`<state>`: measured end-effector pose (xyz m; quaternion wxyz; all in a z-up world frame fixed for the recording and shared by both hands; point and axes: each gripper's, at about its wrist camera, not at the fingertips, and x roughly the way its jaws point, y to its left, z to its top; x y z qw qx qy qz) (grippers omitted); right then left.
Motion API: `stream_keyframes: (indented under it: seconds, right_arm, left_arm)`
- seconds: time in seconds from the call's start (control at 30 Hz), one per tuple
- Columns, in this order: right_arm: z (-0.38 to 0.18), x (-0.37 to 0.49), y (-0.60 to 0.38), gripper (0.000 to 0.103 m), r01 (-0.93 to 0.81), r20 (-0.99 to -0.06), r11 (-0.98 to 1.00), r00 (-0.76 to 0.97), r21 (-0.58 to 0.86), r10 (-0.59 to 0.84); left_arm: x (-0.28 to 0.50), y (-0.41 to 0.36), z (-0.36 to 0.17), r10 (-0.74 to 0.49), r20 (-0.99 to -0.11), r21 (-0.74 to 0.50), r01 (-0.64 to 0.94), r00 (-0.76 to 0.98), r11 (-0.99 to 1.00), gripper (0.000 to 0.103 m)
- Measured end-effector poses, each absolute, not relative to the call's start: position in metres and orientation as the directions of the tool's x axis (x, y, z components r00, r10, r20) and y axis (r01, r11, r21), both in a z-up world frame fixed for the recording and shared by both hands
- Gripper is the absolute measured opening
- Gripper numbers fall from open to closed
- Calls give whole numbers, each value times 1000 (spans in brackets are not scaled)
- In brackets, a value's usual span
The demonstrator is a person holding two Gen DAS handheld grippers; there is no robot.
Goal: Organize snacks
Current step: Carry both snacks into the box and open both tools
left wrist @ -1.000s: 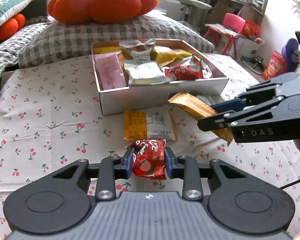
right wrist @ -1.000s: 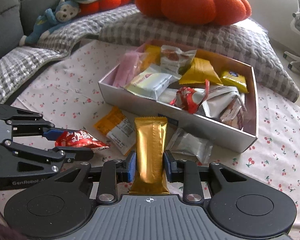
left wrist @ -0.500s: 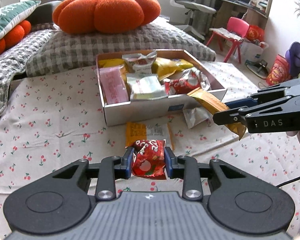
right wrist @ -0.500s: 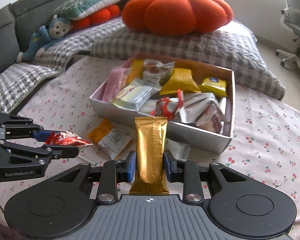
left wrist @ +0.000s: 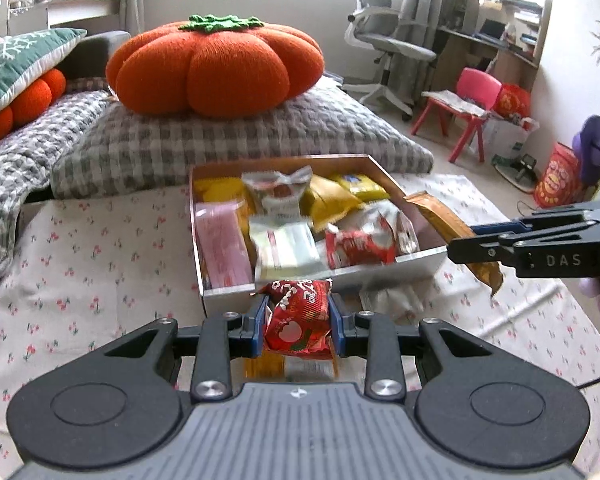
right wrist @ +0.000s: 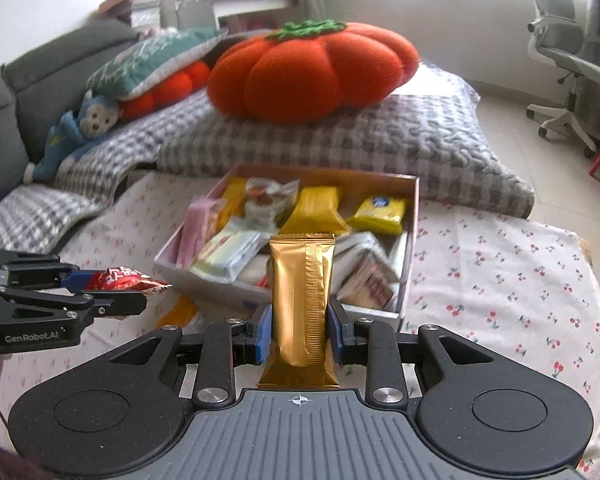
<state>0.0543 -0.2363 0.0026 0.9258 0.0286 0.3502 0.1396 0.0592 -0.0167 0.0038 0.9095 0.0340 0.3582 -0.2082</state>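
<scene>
My left gripper (left wrist: 298,326) is shut on a red snack packet (left wrist: 298,320) and holds it in the air in front of the white snack box (left wrist: 300,286). The packet also shows in the right wrist view (right wrist: 126,278). My right gripper (right wrist: 300,330) is shut on a long gold bar (right wrist: 302,304), held upright near the box (right wrist: 408,276) at its near right corner. From the left wrist view the gold bar (left wrist: 440,220) hangs over the box's right rim. The box holds several wrapped snacks.
An orange-and-white packet (left wrist: 288,368) and a silver packet (left wrist: 388,300) lie on the cherry-print cloth (left wrist: 100,280) in front of the box. A checked cushion (left wrist: 228,140) with an orange pumpkin pillow (left wrist: 216,68) lies behind the box.
Both grippers have risen and moved toward the box, each still holding its snack. The box now sits closer under the red packet and the gold bar.
</scene>
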Motion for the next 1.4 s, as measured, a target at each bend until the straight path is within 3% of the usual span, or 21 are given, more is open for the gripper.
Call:
stream_keyframes:
  seconds: [0.83, 1.17, 1.33, 1.4]
  right_arm:
    - [-33, 153, -260, 28, -115, -617, 961, 746, 252, 251]
    - [-40, 165, -262, 28, -84, -596, 953, 763, 292, 250]
    - [-40, 164, -260, 32, -86, -594, 954, 766, 286, 247]
    - [-40, 163, -260, 34, -77, -593, 953, 767, 294, 245]
  left_arm:
    - [134, -50, -23, -246, -617, -124, 217, 747, 968, 28]
    - [139, -52, -25, -251, -604, -129, 219, 757, 967, 29]
    - [138, -51, -25, -265, -608, -139, 228, 748, 964, 39]
    - [137, -53, -23, -270, -607, -132, 239, 747, 962, 51]
